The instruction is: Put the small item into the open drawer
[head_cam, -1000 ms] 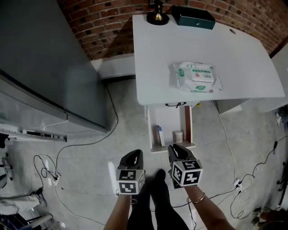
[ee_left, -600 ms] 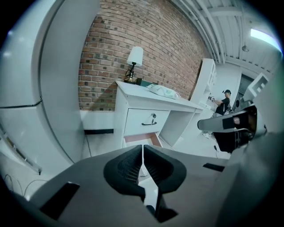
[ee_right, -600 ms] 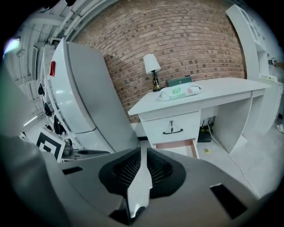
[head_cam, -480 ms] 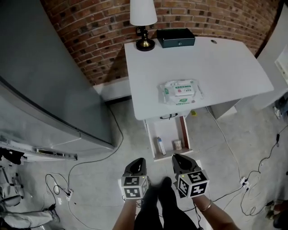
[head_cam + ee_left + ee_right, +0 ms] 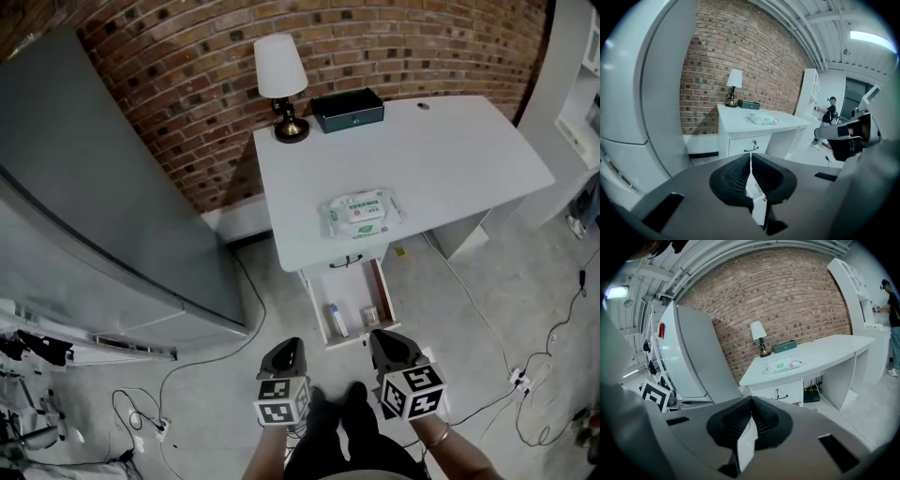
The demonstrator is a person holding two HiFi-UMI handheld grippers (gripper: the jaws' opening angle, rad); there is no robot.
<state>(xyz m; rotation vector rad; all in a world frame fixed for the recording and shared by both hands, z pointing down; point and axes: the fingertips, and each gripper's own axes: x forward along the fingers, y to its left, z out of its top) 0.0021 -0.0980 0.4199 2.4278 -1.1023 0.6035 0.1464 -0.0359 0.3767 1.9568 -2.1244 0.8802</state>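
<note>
Brick wall [image 5: 187, 56] is running behind the white counter [image 5: 441, 150], and grey floor [image 5: 234, 319] is spreading out in front of it, with cables [image 5: 187, 370] trailing across it. A large grey cabinet [image 5: 94, 187] is standing to the left of the counter. On the counter, a lamp [image 5: 280, 80] and a dark green box [image 5: 347, 111] are sitting at the back by the wall, and a pack of wipes [image 5: 362, 212] is lying near the front edge.

Below that edge, the drawer [image 5: 352, 295] is standing pulled out. Two small items are lying inside it: a white bottle [image 5: 335, 320] toward its left side and a small jar [image 5: 369, 316] toward its right, apart from each other. I cannot tell which of the two is the task's item.

I am holding the left gripper [image 5: 287, 347] and the right gripper [image 5: 384, 337] side by side above the floor, short of the drawer's front and clear of it, both pointing toward the counter. The left jaws are meeting at the tips with nothing between them. The right jaws have just been closing and are now pressing together, also gripping nothing.
</note>
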